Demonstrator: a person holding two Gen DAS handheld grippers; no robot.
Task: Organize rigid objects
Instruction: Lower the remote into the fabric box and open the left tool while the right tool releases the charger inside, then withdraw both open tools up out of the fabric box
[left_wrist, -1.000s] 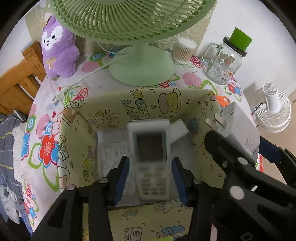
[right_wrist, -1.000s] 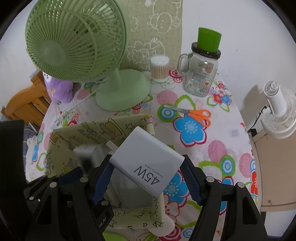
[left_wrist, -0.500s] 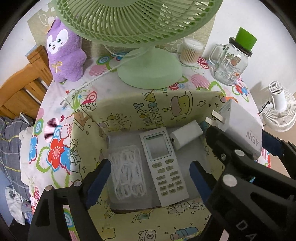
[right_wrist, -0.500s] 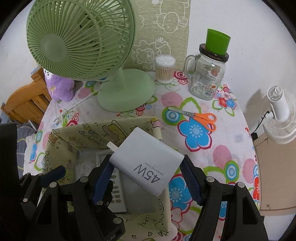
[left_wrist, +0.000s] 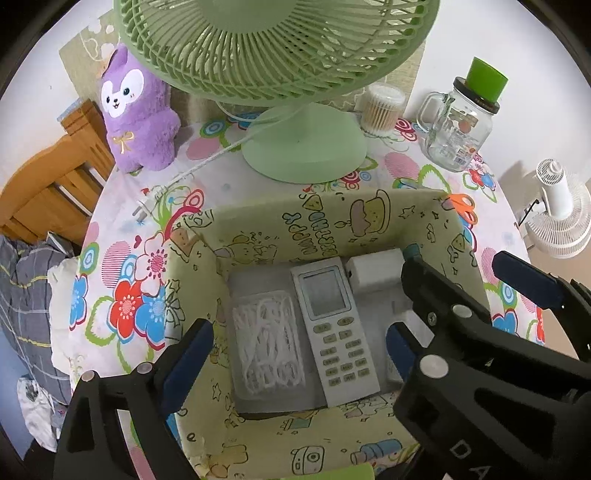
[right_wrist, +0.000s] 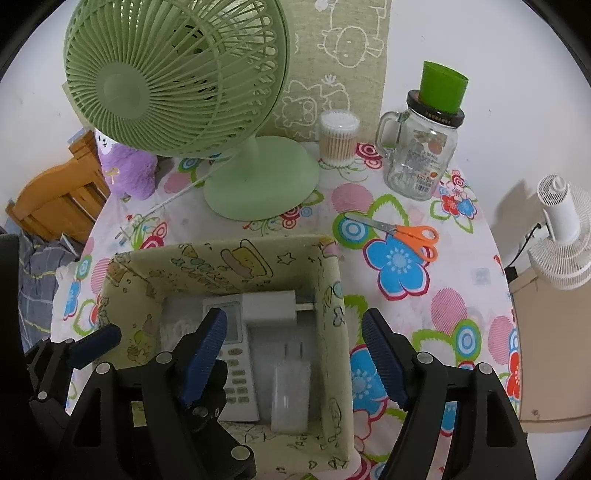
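A yellow cartoon-print box (left_wrist: 325, 225) (right_wrist: 334, 332) sits on the flowered tablecloth. On its floor lie a clear packet of white picks (left_wrist: 267, 347), a white remote (left_wrist: 334, 332) (right_wrist: 236, 369) and a small white charger (left_wrist: 375, 271) (right_wrist: 269, 306). A larger white charger (right_wrist: 290, 391), blurred, lies at the box's right wall with its prongs pointing away. My left gripper (left_wrist: 295, 354) hangs above the remote, its jaws opening, and touches nothing. My right gripper (right_wrist: 295, 356) is over the larger charger, its jaws also opening, with the pads clear of it.
Behind the box stand a green table fan (right_wrist: 258, 184), a purple plush (left_wrist: 136, 114), a tub of cotton swabs (right_wrist: 338, 138) and a glass jar with a green cup on it (right_wrist: 424, 147). Orange scissors (right_wrist: 406, 236) lie right of the box. A white fan (right_wrist: 561, 236) stands off the table.
The left jaws opened wide and let go of the remote, which now lies flat in the box. The right gripper released the large charger, which dropped into the box.
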